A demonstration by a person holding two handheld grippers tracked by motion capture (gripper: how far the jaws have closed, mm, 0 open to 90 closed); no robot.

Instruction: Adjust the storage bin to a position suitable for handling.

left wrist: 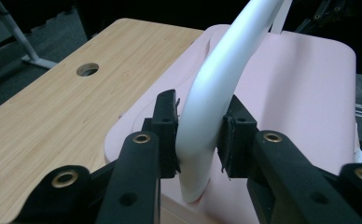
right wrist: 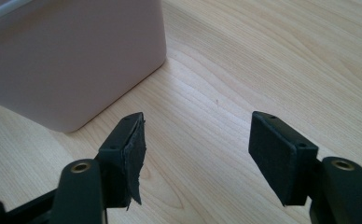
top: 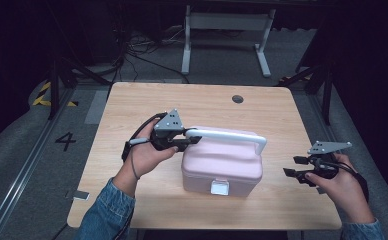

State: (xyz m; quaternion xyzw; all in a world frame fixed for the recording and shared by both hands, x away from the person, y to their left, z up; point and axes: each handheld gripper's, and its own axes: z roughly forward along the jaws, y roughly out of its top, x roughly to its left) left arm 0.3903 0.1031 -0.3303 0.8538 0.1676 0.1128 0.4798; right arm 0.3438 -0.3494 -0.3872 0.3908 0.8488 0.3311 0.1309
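A pink lidded box (top: 222, 165) with a white latch (top: 220, 187) on its front stands in the middle of the wooden table (top: 147, 100). Its white handle (top: 227, 135) stands raised over the lid. My left gripper (top: 194, 139) is at the handle's left end. In the left gripper view both pads press on the white handle (left wrist: 207, 98) just above the pink lid (left wrist: 300, 93), so the left gripper (left wrist: 200, 140) is shut on it. My right gripper (top: 294, 167) hovers low to the right of the box. It stands open (right wrist: 198, 149) with only bare wood between its pads, and the box's corner (right wrist: 67, 60) is ahead to the left.
A round cable hole (top: 237, 98) sits in the tabletop near the far edge. Beyond the table a white metal frame (top: 227, 30) and loose cables (top: 132, 47) lie on the grey floor. A floor mark "4" (top: 65, 141) is on the left.
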